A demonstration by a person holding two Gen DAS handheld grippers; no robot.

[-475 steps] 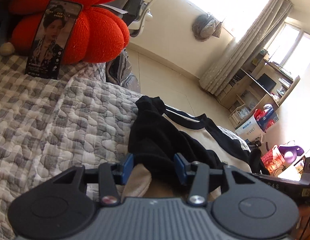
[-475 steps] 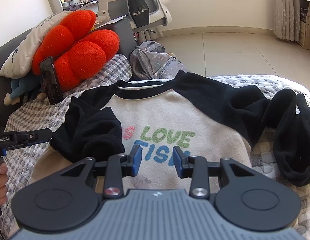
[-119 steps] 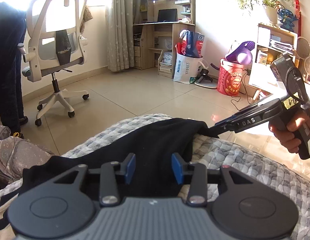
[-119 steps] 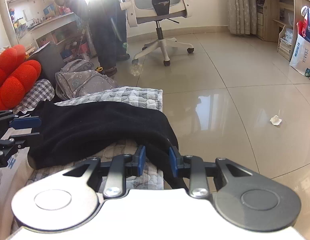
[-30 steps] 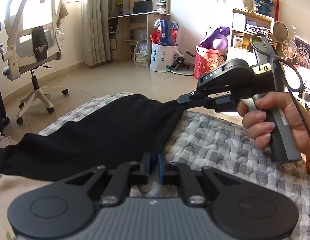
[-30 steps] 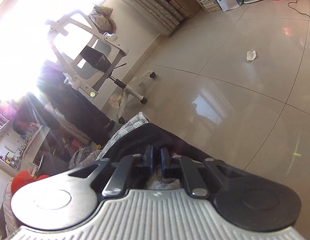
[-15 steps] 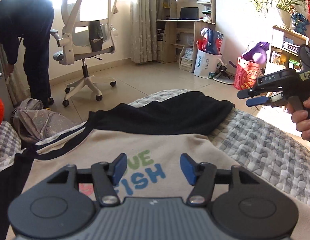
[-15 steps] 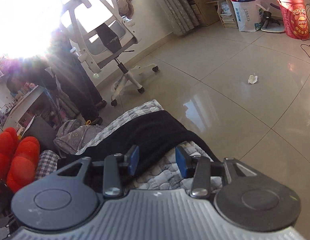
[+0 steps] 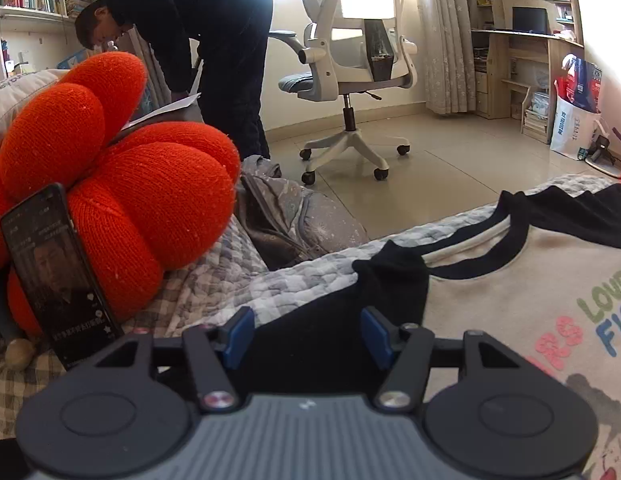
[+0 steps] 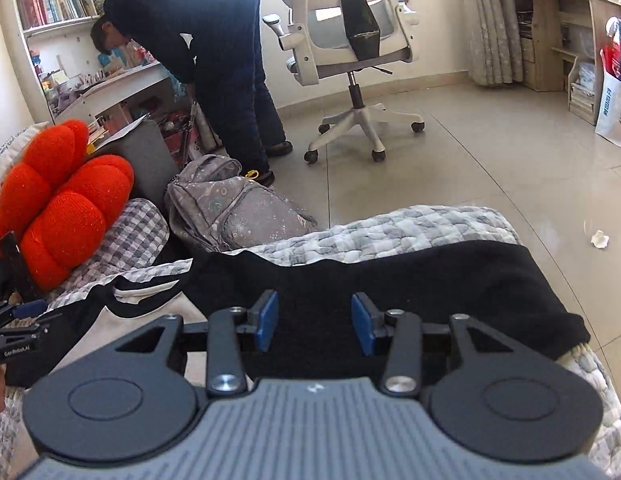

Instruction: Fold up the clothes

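Note:
A cream sweatshirt point(image 9: 510, 300) with black sleeves and collar and coloured lettering lies flat on the quilted bed. My left gripper point(image 9: 306, 338) hovers open over its black left shoulder and sleeve point(image 9: 330, 320), nothing between the blue pads. In the right wrist view the right black sleeve point(image 10: 430, 280) lies stretched out across the quilt toward the bed's edge. My right gripper point(image 10: 314, 328) stands open above that sleeve, its pads clear of the cloth. The left gripper's tip point(image 10: 18, 314) shows at the far left of the right wrist view.
An orange pumpkin cushion point(image 9: 122, 184) with a phone point(image 9: 58, 272) leaning on it sits at the bed's left. A grey backpack point(image 10: 234, 208) lies on the floor beside the bed. A person point(image 10: 214, 48) bends over near a white office chair point(image 10: 350, 40). The bed edge drops to tiled floor point(image 10: 510, 152) at right.
Both grippers were shut on the stretched black sleeve; they opened and let it go. The left swung left toward the cushion; the right rolled level and pulled back over the sleeve.

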